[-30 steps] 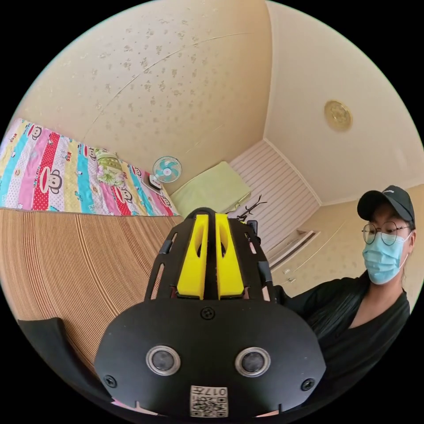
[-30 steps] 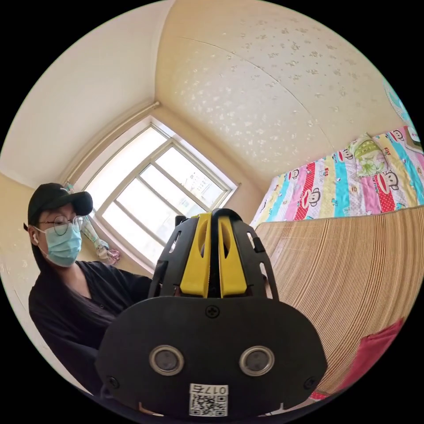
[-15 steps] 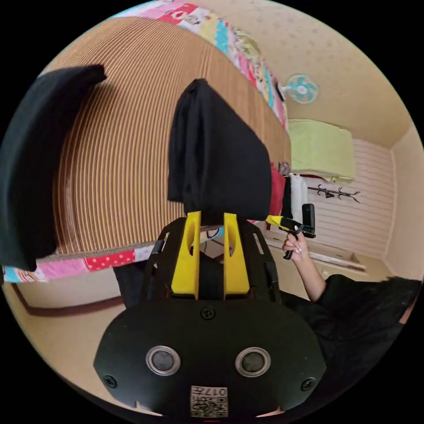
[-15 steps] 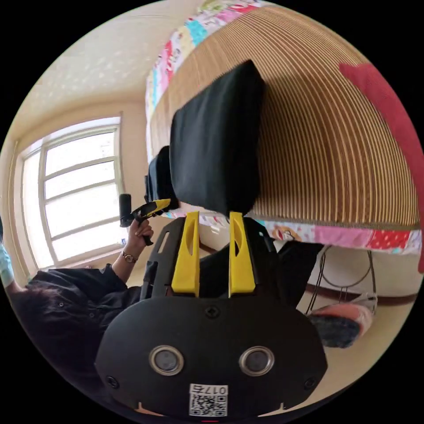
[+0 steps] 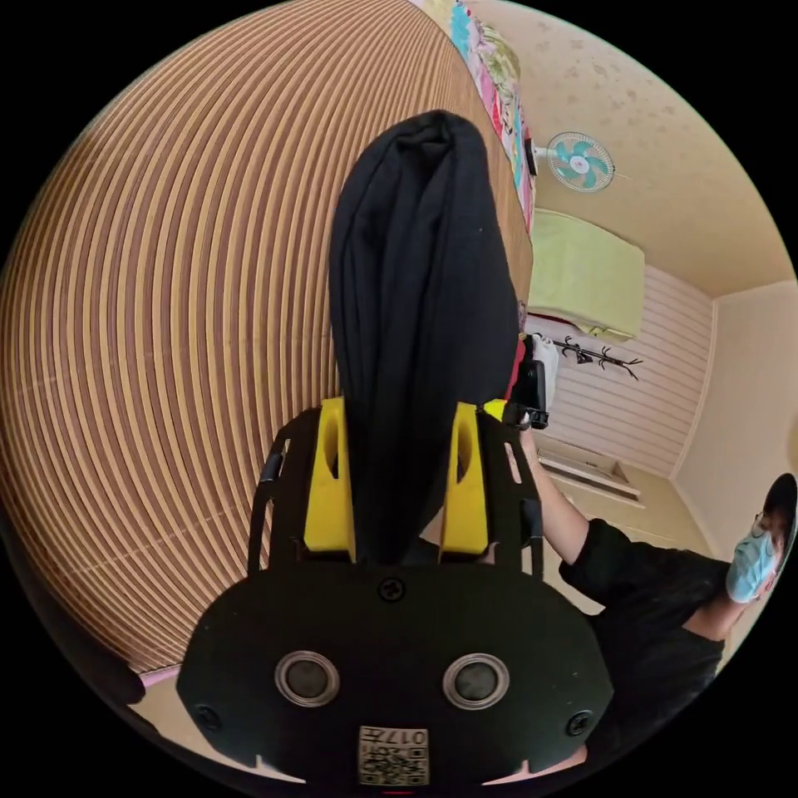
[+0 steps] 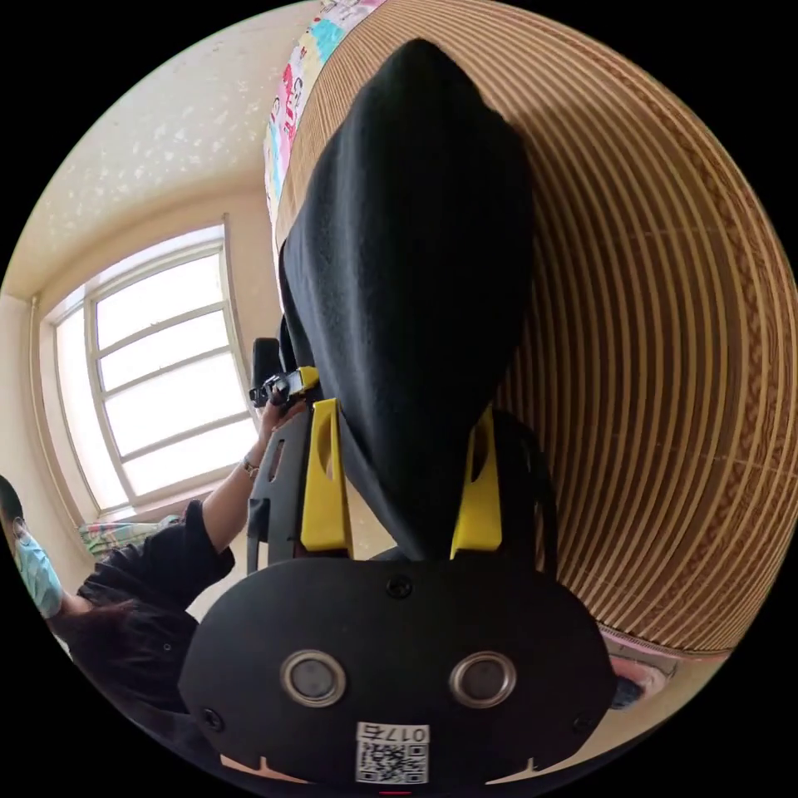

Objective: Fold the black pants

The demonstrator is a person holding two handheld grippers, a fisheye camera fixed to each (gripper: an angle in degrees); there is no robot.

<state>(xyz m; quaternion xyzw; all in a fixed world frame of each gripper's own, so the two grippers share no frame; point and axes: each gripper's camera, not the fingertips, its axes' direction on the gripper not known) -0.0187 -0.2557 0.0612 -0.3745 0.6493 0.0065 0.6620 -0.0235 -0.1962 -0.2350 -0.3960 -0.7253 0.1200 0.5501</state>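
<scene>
One pair of black pants lies folded into a thick bundle on a striped bamboo mat, running away from the cameras. Two grippers meet it, one at each near corner. The left gripper has its two yellow jaws spread wide with the bundle between them; so does the right gripper. Whether the jaws press the cloth I cannot tell. Beyond the mat: one wall fan, one window, one person beside the mat

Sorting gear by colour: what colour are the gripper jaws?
Yellow, clearest in the left gripper view, either side of the black pants.
</scene>
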